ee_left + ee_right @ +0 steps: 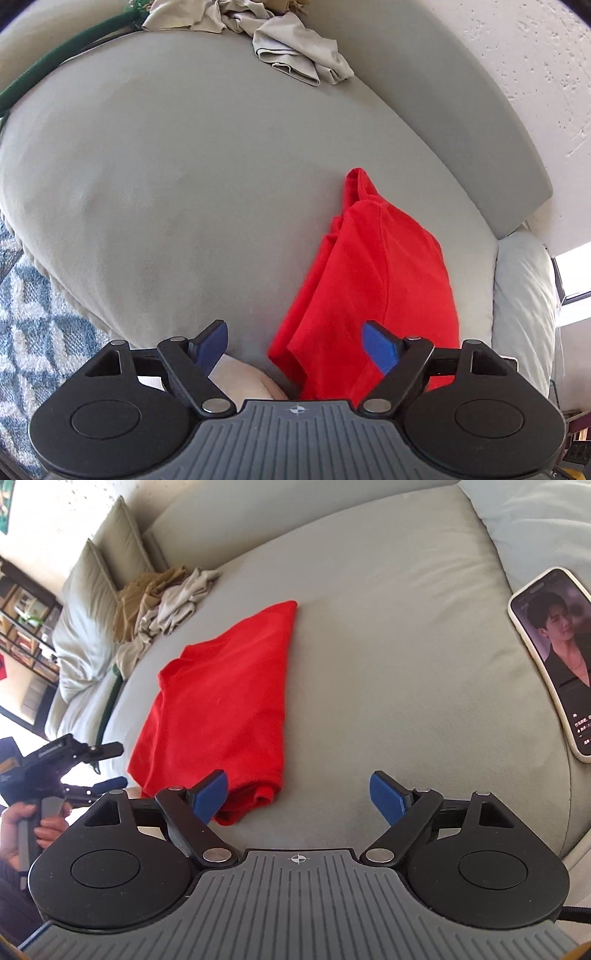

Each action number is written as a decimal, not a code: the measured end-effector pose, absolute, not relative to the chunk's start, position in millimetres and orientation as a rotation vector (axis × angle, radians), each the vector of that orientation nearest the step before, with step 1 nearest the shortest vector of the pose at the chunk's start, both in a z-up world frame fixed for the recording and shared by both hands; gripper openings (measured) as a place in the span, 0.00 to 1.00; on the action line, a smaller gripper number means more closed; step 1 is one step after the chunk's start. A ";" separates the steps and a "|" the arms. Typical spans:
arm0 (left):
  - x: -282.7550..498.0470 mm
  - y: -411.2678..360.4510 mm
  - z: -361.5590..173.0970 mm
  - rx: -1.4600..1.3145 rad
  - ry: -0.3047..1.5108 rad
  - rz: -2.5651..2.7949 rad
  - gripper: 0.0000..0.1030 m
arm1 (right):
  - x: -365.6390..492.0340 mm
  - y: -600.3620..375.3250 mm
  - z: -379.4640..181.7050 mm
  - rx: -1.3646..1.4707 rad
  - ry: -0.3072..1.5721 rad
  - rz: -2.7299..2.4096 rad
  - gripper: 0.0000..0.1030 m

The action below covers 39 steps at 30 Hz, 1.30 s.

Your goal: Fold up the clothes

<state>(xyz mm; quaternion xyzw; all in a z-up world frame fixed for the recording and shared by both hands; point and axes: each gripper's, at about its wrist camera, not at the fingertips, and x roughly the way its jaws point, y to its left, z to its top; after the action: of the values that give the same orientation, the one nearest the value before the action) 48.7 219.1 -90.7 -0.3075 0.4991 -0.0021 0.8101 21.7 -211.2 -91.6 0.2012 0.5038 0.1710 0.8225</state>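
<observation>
A red garment (pixel 221 698) lies folded into a long narrow shape on the grey sofa seat (pixel 388 657). In the left wrist view the red garment (pixel 373 280) sits right of centre, partly under my left gripper's right finger. My left gripper (pixel 295 345) is open and empty just above the seat; it also shows at the left edge of the right wrist view (pixel 107 768), held in a hand. My right gripper (pixel 299 794) is open and empty, its left finger (pixel 210 794) over the garment's near end.
A heap of beige and tan clothes (pixel 162 602) lies at the far end of the seat, also in the left wrist view (pixel 280 40). A phone (pixel 557 657) with a lit screen lies at the right. Cushions (pixel 92 602) line the back. A patterned blue rug (pixel 33 325) lies beside the sofa.
</observation>
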 end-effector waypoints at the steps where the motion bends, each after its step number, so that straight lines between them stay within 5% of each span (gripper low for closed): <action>1: 53.7 218.4 -95.2 -0.675 1.072 -0.039 0.74 | 21.3 -212.1 -91.5 0.427 1.072 0.360 0.83; 9: 76.3 220.1 -123.7 -0.822 1.125 -0.220 0.76 | 22.6 -216.2 -95.6 0.459 1.083 0.338 0.83; 12: 77.5 223.9 -122.2 -0.787 1.174 -0.213 0.67 | 22.5 -215.7 -96.4 0.459 1.084 0.341 0.83; 29: 112.3 198.3 -136.6 -0.814 1.206 -0.367 0.57 | 33.2 -227.0 -108.0 0.511 1.068 0.334 0.83; 33: 114.2 185.9 -134.1 -0.766 1.200 -0.389 0.61 | 59.4 -235.7 -120.6 0.579 1.082 0.407 0.68; 39: 115.7 187.6 -138.1 -0.813 1.188 -0.411 0.61 | 122.3 -236.2 -157.9 0.874 1.178 0.556 0.67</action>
<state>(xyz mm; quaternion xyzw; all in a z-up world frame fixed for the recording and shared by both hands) 115.7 187.6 -138.1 -0.3694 0.5400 -0.1867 0.7329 122.3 -236.2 -157.9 0.3937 0.5305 0.2502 0.7078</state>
